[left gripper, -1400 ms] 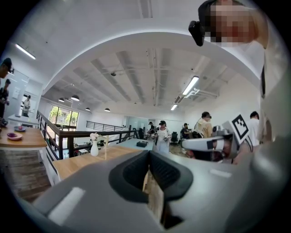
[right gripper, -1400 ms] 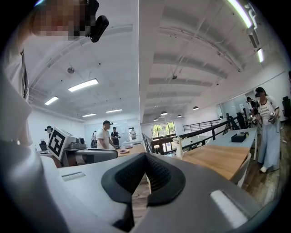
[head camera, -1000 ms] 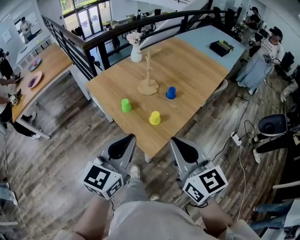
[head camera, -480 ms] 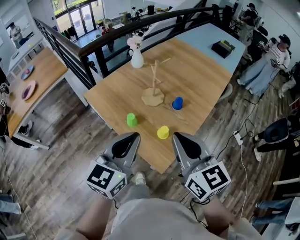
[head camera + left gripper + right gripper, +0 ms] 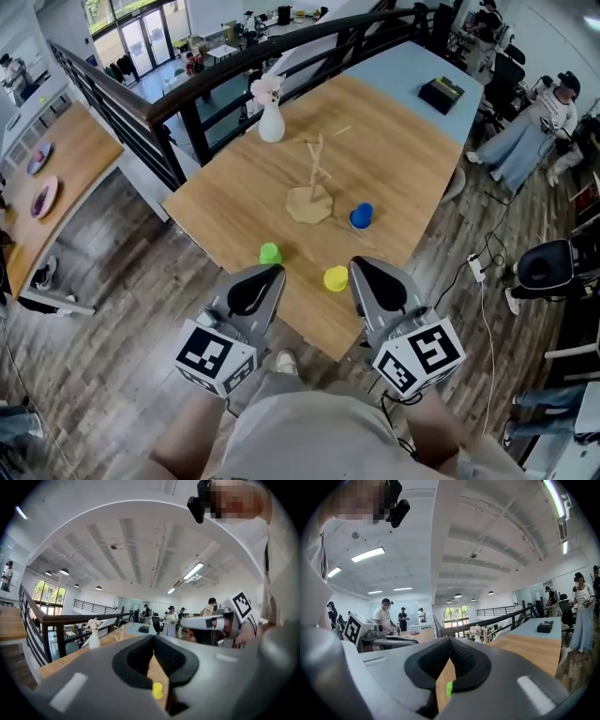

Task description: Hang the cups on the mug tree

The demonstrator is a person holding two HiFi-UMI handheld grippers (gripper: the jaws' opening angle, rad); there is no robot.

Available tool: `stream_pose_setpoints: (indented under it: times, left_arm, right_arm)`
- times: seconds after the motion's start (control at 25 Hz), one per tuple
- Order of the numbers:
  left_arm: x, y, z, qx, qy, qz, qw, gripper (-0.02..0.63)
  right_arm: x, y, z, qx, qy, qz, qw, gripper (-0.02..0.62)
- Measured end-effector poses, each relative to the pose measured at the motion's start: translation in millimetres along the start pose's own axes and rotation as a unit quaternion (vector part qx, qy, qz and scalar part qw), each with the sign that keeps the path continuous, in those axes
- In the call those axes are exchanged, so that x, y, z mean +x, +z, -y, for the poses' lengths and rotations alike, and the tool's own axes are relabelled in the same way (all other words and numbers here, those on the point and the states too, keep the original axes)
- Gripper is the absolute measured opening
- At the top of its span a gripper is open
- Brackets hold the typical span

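On the wooden table a bare wooden mug tree stands near the middle. A blue cup sits upside down by its base. A yellow cup and a green cup sit upside down close to the table's near edge. My left gripper hovers at that edge, just short of the green cup, jaws shut and empty. My right gripper is beside the yellow cup, also shut and empty. Past the jaws, the left gripper view shows the yellow cup and the right gripper view shows the green cup.
A white vase with flowers stands at the table's far side. A black railing runs behind it. A black box lies on the adjoining blue table. People stand at the far right. Another table is at the left.
Both grippers have moved forward together up to the table's near edge. The cups and mug tree now sit closer in the head view. The jaws stayed shut.
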State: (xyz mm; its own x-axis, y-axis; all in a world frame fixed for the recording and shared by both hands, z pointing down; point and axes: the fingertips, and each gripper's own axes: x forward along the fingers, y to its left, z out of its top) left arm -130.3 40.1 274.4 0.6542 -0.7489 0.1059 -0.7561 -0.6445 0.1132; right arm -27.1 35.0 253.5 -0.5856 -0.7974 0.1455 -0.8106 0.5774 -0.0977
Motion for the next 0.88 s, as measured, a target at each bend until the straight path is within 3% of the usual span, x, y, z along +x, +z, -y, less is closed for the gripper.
stream_pose_setpoints:
  times: [0.4, 0.88]
  left_arm:
    - [10.7, 2.5, -37.7, -0.008, 0.015, 0.0, 0.9999, 0.002]
    - [35.7, -3.7, -34.7, -0.015, 0.035, -0.008, 0.9992, 0.002]
  right_arm:
    - [29.8, -7.6, 5.2, 0.017, 0.009, -0.018, 1.0, 0.002]
    - [33.8, -16.9, 40.1, 0.025, 0.016, -0.024, 0.999, 0.016]
